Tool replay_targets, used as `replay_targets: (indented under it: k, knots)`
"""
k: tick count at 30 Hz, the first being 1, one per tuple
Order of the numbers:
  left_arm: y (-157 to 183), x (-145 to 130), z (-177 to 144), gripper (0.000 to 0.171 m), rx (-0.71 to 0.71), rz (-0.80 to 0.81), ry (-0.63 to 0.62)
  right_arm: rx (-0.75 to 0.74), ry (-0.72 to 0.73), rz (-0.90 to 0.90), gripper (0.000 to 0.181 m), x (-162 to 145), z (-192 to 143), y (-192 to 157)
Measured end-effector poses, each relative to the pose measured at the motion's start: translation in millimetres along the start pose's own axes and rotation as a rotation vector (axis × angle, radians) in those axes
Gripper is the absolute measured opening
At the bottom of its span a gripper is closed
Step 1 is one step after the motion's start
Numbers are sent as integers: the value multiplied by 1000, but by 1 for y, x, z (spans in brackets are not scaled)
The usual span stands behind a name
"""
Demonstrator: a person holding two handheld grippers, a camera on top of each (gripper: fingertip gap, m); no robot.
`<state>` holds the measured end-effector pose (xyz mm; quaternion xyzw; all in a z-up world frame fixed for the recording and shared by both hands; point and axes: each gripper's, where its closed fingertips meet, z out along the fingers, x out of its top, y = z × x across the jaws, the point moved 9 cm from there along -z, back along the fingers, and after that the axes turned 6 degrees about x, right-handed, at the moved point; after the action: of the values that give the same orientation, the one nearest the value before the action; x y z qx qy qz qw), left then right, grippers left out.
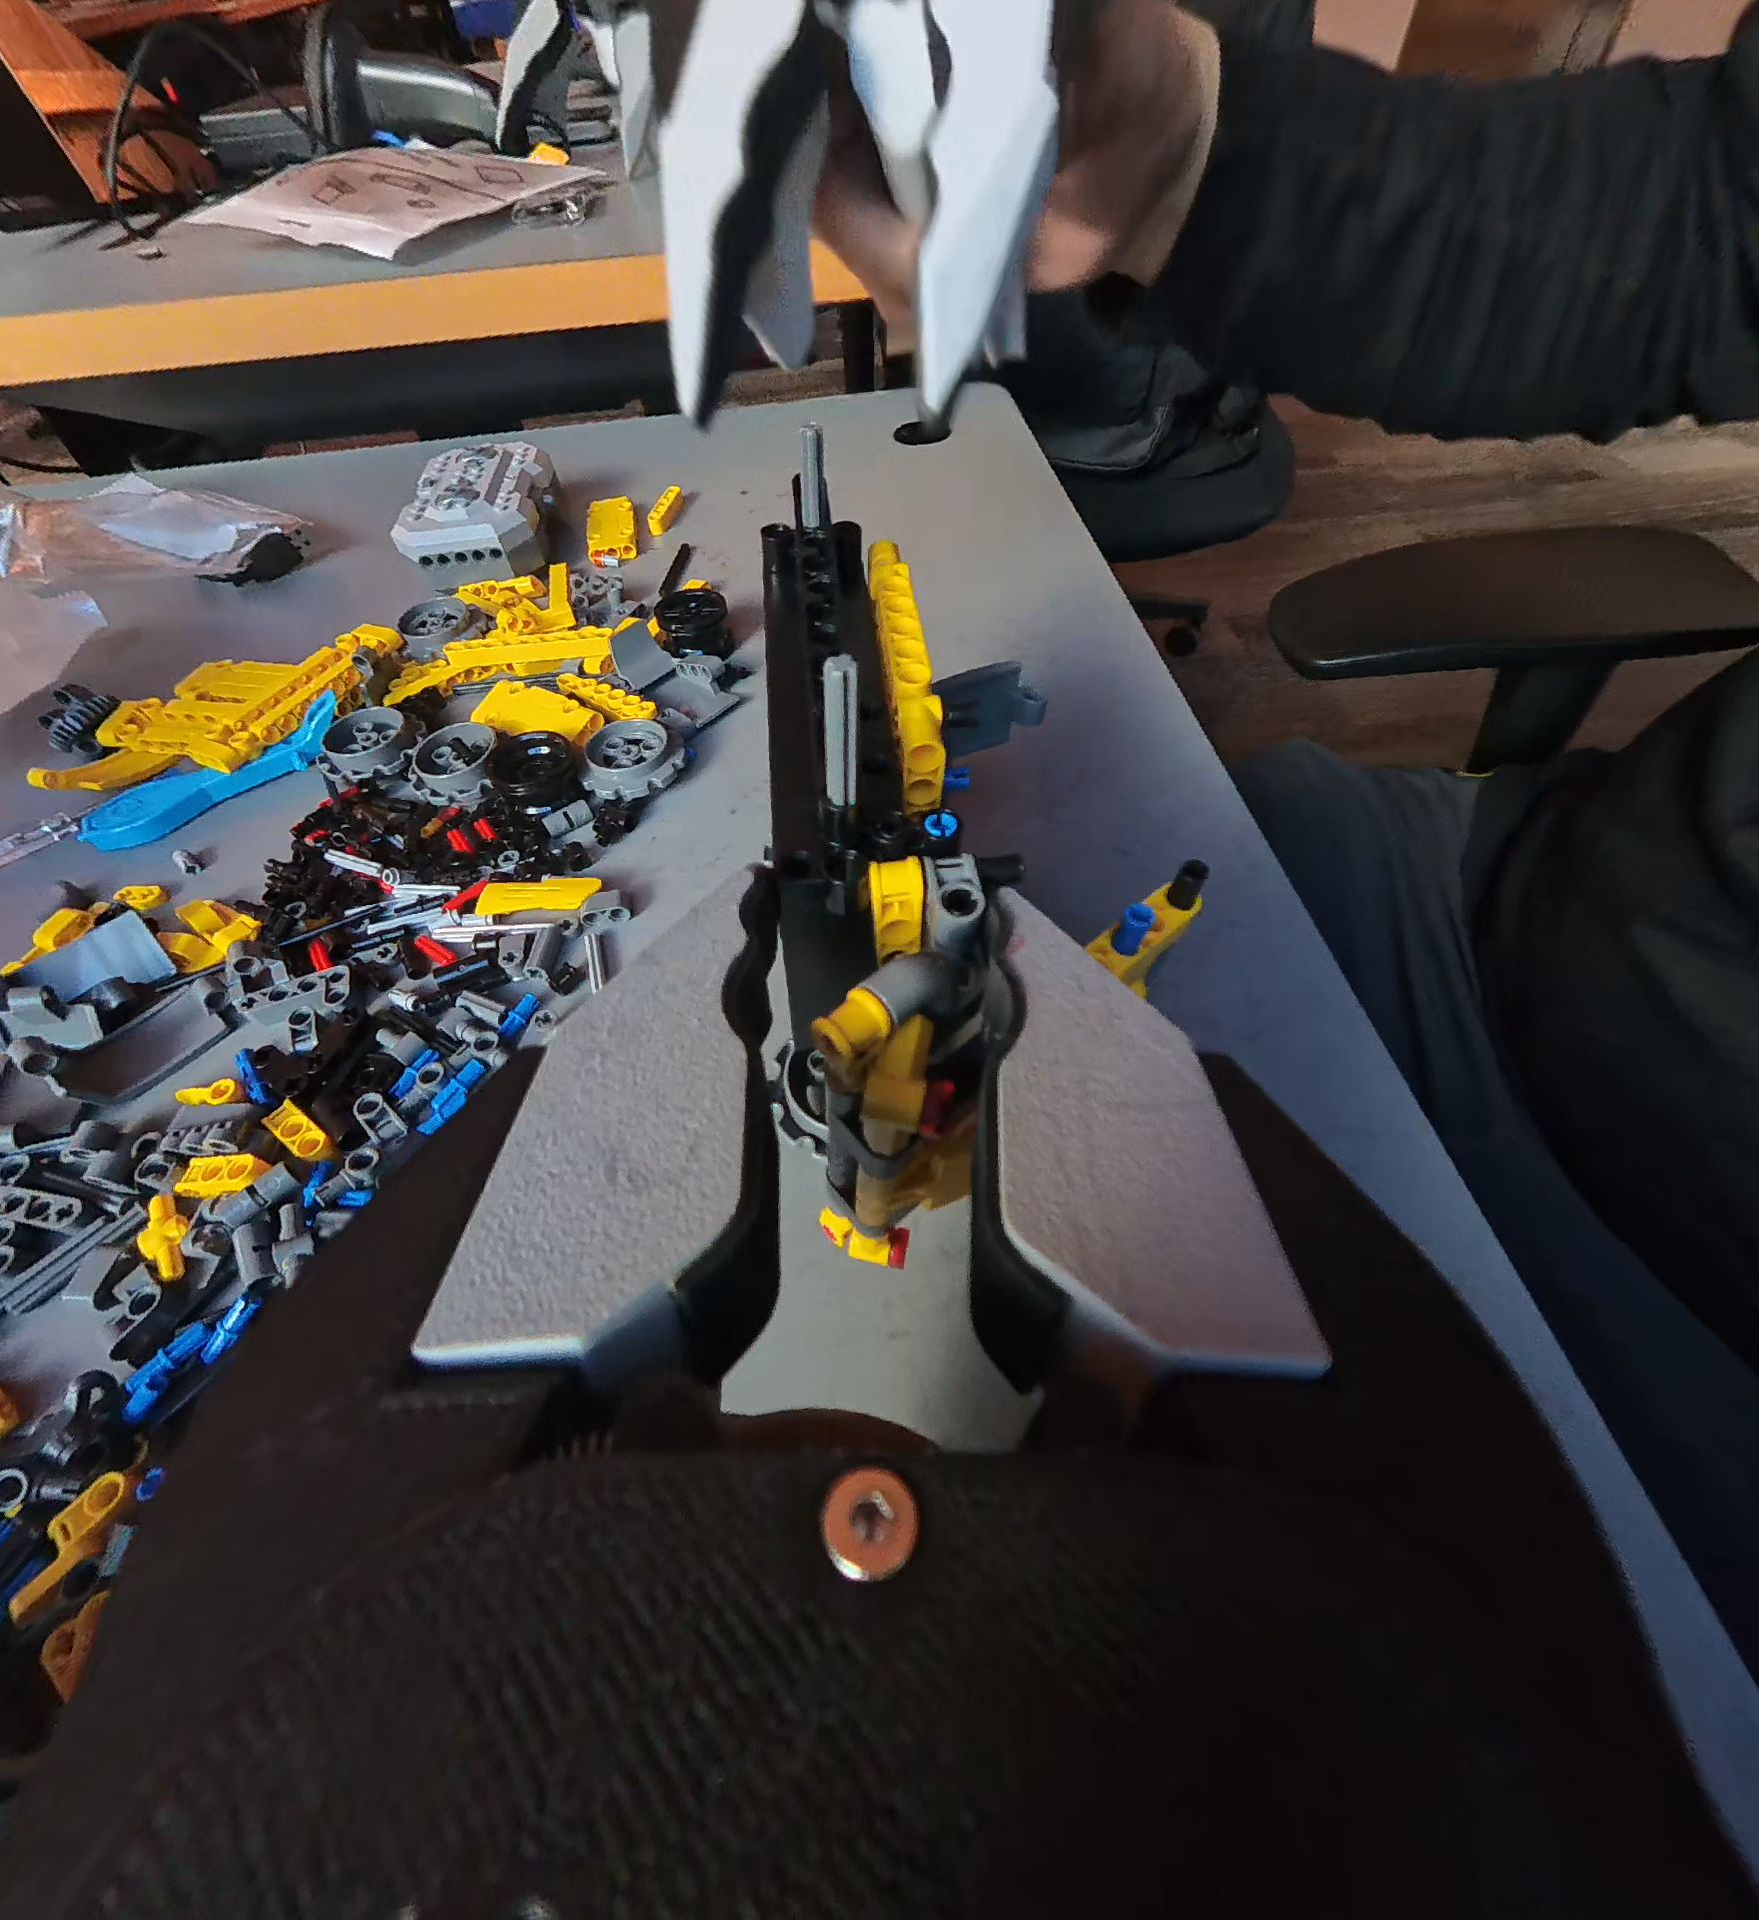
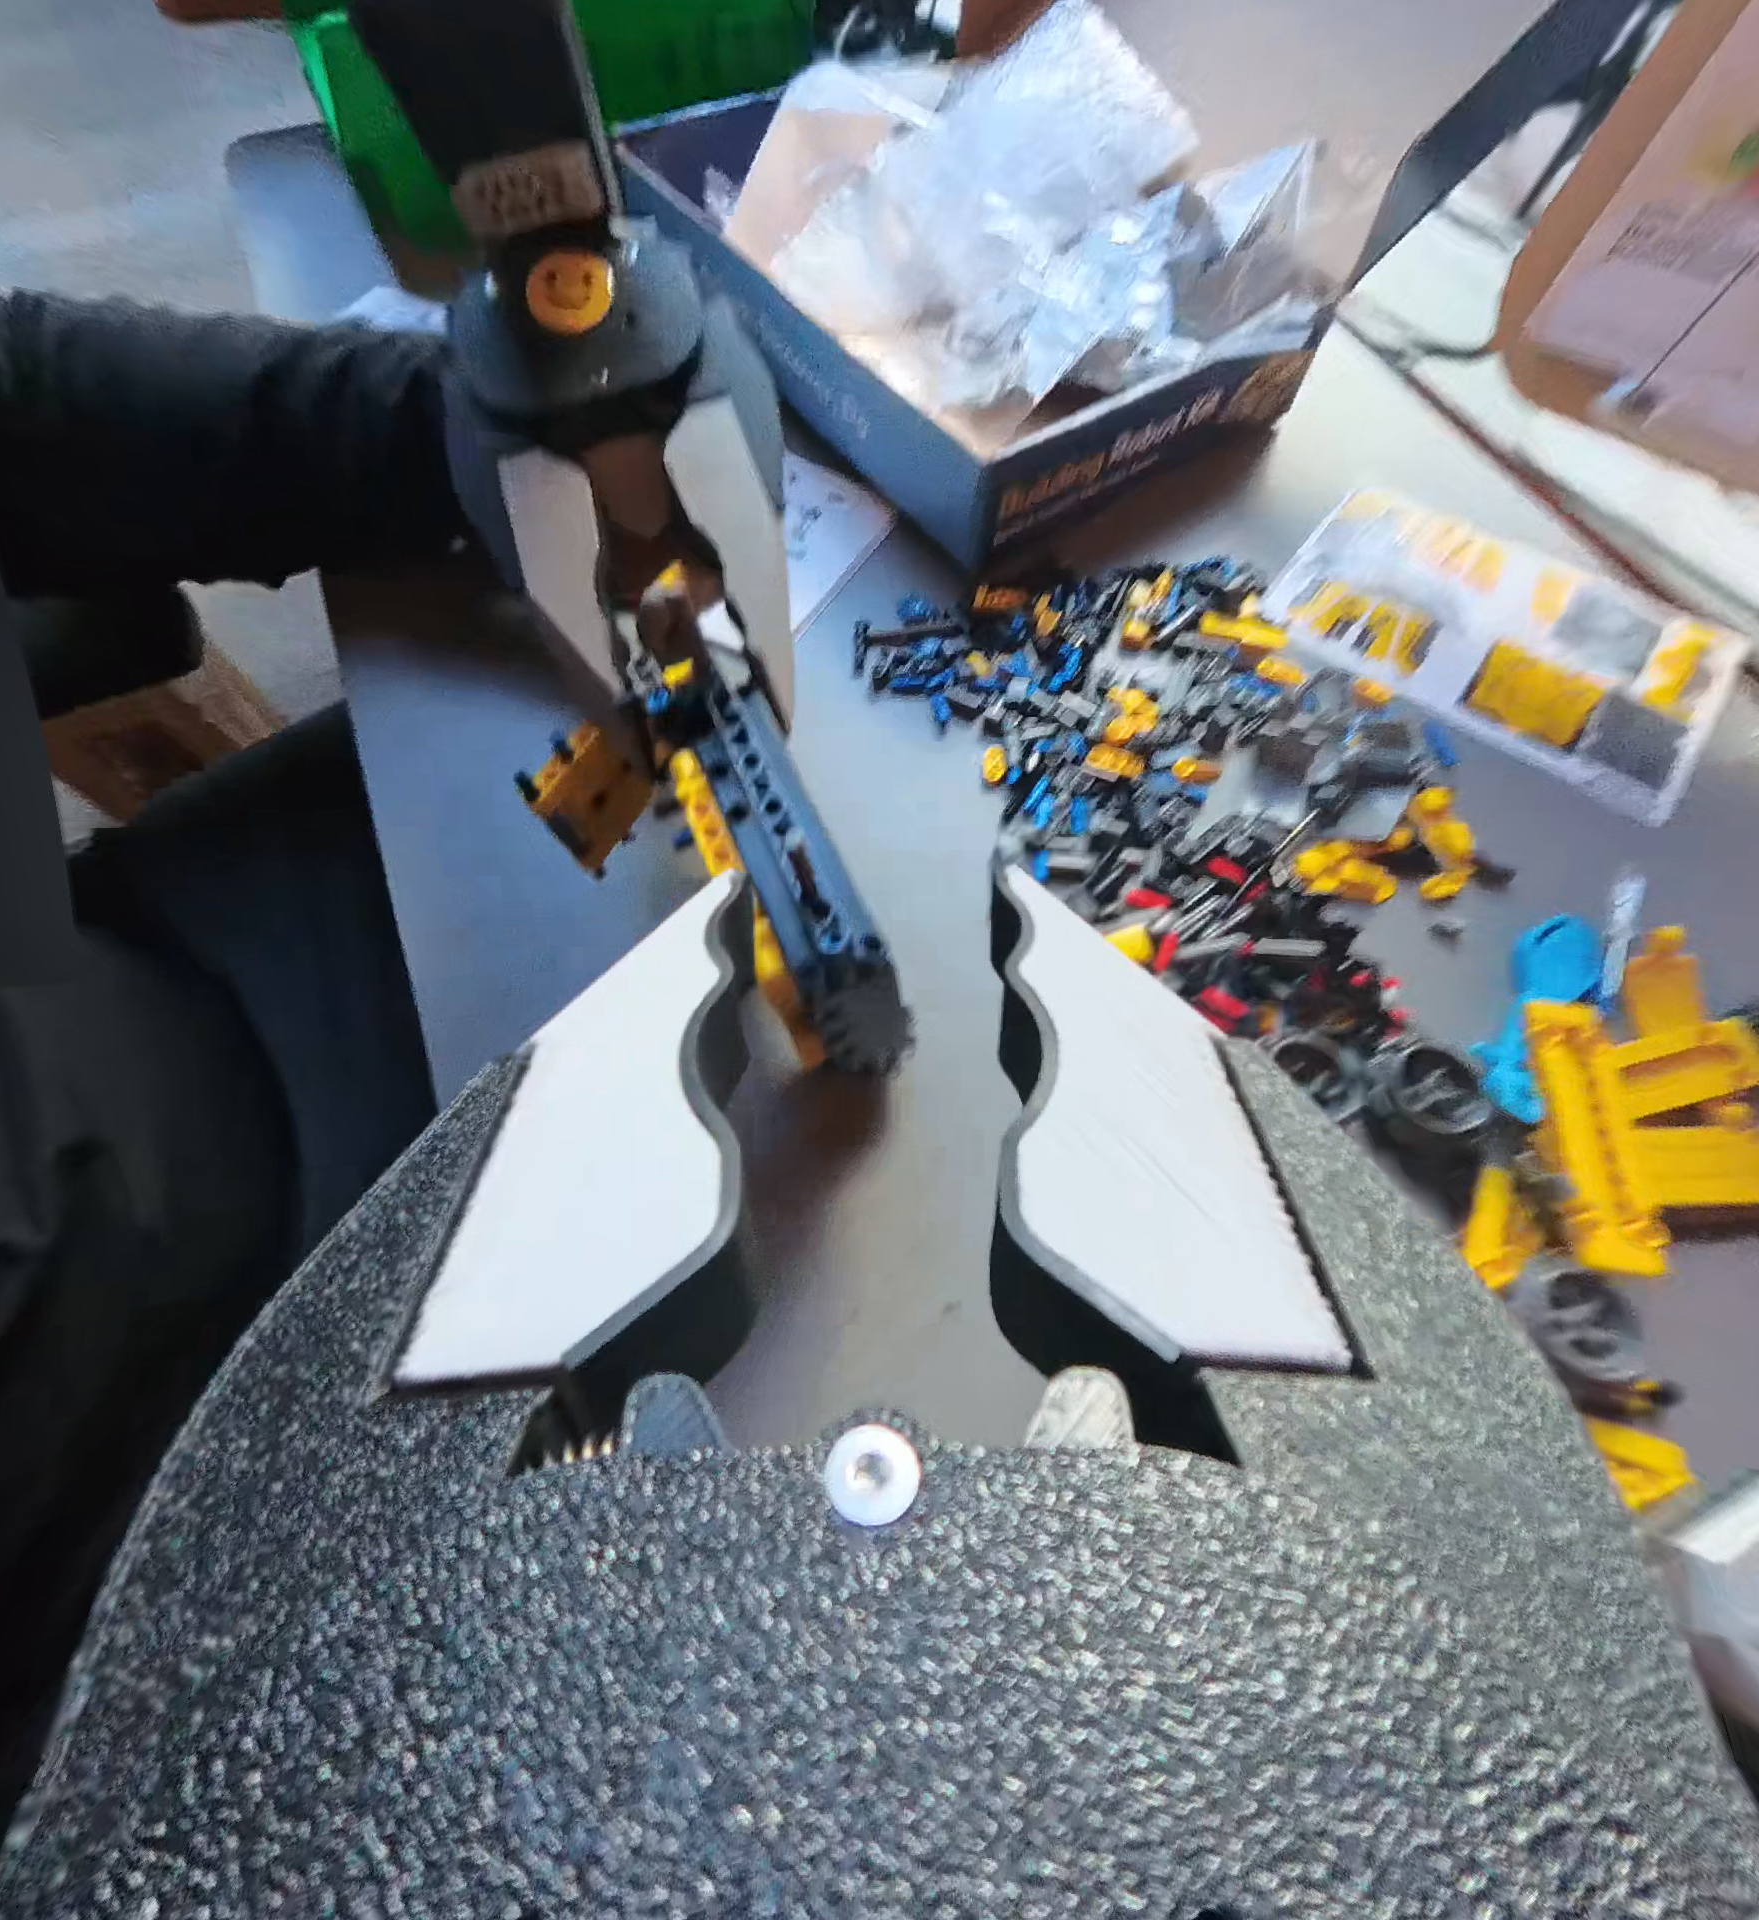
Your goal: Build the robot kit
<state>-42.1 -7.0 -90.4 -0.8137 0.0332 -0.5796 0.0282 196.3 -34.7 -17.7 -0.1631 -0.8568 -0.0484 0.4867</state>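
My left gripper [image 1: 875, 914] is shut on the near end of a long black and yellow brick assembly [image 1: 802, 644] and holds it pointing away over the grey table [image 1: 1062, 644]. A grey axle [image 1: 810, 468] sticks out of its far end. My right gripper [image 1: 823, 405], blurred, hangs open just beyond that end. In the right wrist view my right gripper [image 2: 870, 894] is open. The assembly's [image 2: 781, 821] end with the black gear [image 2: 870, 1029] lies between its fingers, close to the left finger [image 2: 626, 1132]. The left gripper [image 2: 698, 675] grips the other end. A small yellow sub-assembly [image 2: 584, 790] lies beside it.
Loose yellow, black, blue and grey pieces [image 1: 335, 935] cover the table's left part, with wheels [image 1: 532, 753] and a blue tool [image 1: 189, 800]. A box of plastic bags [image 2: 1010, 281] and a printed sheet [image 2: 1498, 644] lie beyond. A person's legs and a chair armrest [image 1: 1519, 603] border the table's edge.
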Motion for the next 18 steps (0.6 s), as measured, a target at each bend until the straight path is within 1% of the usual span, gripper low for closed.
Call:
replay_targets:
  k: [3, 6, 7, 9, 12, 16, 18]
  knots:
    - [-7, 1, -1, 35, -16, -105, -19, 53, -3, 73, 51, -24, 11, -1]
    - [-17, -2, 0, 34, -82, -307, -23, 97, 37, 132, 52, -33, 23, 4]
    - [-20, -3, 0, 34, -99, -351, -28, 115, 46, 160, 53, -34, 27, 7]
    - [-21, -3, -2, 34, -95, -383, -44, 118, 43, 205, 57, -37, 35, 14]
    - [-22, -3, -6, 34, -99, -438, -87, 130, 79, 205, 56, -37, 39, 14]
    - [-23, -7, -11, 34, -132, -498, -98, 117, 97, 177, 54, -37, 31, 9]
    - [-23, -7, -11, 34, -132, -510, -94, 102, 107, 170, 49, -37, 24, 9]
